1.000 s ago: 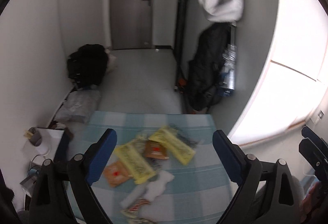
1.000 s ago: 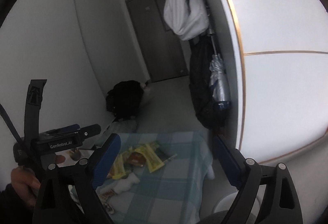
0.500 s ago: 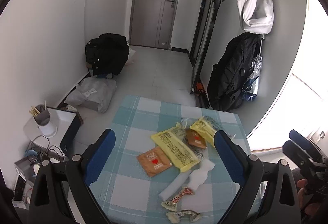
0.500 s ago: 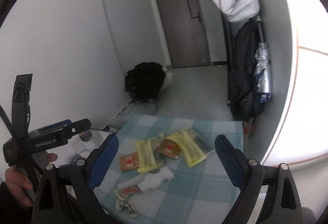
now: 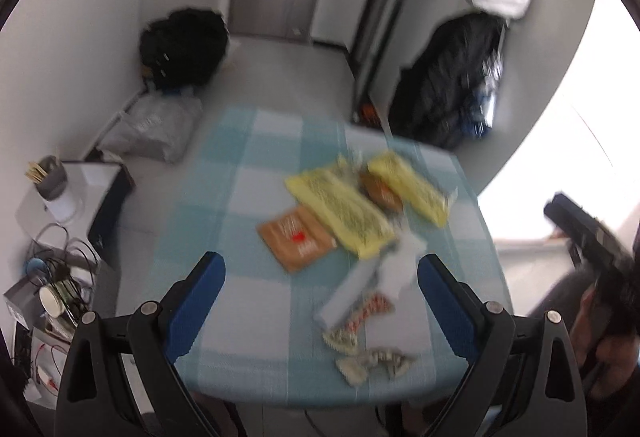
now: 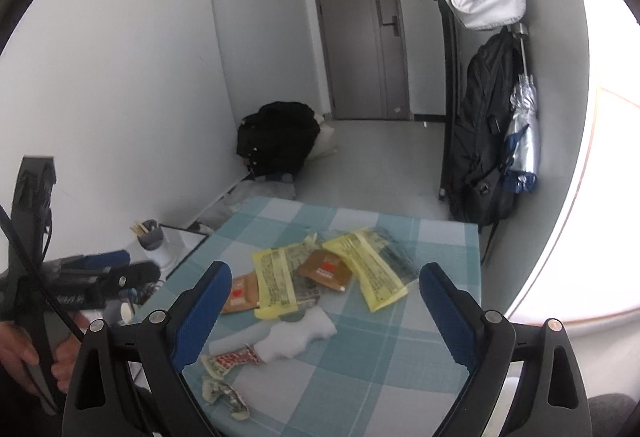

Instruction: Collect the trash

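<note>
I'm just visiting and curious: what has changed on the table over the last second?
Only the cameras moved: both grippers, left and right, swung closer over the table. Both stayed open and empty. The yellow wrappers, brown packets and white tissue lie untouched.

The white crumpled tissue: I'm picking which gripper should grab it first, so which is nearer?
Left, probably. The left gripper hovers just before the tissue, beside its right fingertip. The right gripper hangs farther back from it; both open.

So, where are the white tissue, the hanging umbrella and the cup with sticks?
white tissue (image 6: pixel 298 337): right wrist view, middle of the crumpled wad.
umbrella (image 6: pixel 524 133): right wrist view, folded silver canopy.
cup (image 6: pixel 151 236): right wrist view, grey side.
</note>
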A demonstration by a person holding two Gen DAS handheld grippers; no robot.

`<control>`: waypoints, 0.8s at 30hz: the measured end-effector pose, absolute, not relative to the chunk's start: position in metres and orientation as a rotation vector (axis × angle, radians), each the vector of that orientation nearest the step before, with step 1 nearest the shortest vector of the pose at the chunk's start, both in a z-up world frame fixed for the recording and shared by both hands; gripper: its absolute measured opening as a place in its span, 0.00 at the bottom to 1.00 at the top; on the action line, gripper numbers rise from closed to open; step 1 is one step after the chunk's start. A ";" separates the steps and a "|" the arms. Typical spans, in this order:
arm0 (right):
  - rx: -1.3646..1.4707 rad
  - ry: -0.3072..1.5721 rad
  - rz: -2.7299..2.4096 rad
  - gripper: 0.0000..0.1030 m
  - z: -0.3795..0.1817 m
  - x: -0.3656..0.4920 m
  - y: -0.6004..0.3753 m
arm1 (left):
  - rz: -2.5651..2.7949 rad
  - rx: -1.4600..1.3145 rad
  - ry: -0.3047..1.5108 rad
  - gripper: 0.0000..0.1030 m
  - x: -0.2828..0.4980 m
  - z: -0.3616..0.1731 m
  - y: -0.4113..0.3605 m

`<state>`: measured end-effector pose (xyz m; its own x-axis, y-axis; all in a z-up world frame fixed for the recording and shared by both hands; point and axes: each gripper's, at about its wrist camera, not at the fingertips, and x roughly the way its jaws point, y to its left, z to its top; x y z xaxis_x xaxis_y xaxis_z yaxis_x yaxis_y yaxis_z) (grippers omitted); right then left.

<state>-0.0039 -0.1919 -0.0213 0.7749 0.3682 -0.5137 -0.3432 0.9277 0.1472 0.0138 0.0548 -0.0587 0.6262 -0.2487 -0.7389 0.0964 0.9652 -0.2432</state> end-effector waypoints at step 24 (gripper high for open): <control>0.235 0.594 0.344 0.93 -0.027 0.008 -0.237 | -0.292 -0.081 1.227 0.92 -0.001 -0.134 -0.009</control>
